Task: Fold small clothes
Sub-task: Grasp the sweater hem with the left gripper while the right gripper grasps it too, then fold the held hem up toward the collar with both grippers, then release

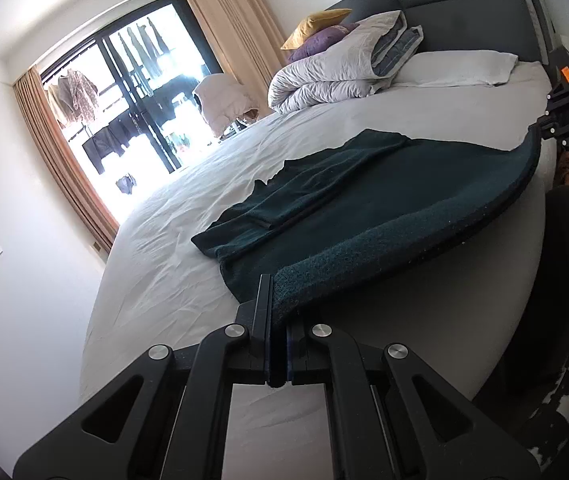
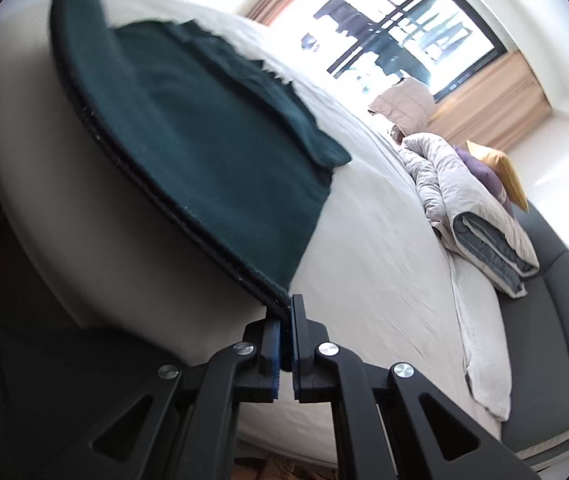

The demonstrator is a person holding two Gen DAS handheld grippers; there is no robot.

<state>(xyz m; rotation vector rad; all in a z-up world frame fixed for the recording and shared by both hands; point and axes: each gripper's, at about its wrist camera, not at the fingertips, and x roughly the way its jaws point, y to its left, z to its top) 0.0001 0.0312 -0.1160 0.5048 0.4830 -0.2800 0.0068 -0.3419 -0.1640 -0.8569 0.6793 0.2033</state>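
A dark green knit garment (image 1: 364,196) lies on the white bed (image 1: 188,248), with its sleeves folded in on top. Its near hem is lifted off the sheet and stretched between my two grippers. My left gripper (image 1: 274,304) is shut on one hem corner. My right gripper shows at the far right of the left wrist view (image 1: 540,128), pinching the other corner. In the right wrist view the garment (image 2: 188,140) runs away from my right gripper (image 2: 287,312), which is shut on its corner.
A folded grey duvet (image 1: 336,68) with purple and yellow cushions (image 1: 316,40) sits by the dark headboard (image 1: 464,16), next to a white pillow (image 1: 456,66). A curtained window (image 1: 132,92) is beyond the bed. The bed's near edge (image 1: 496,288) drops beside me.
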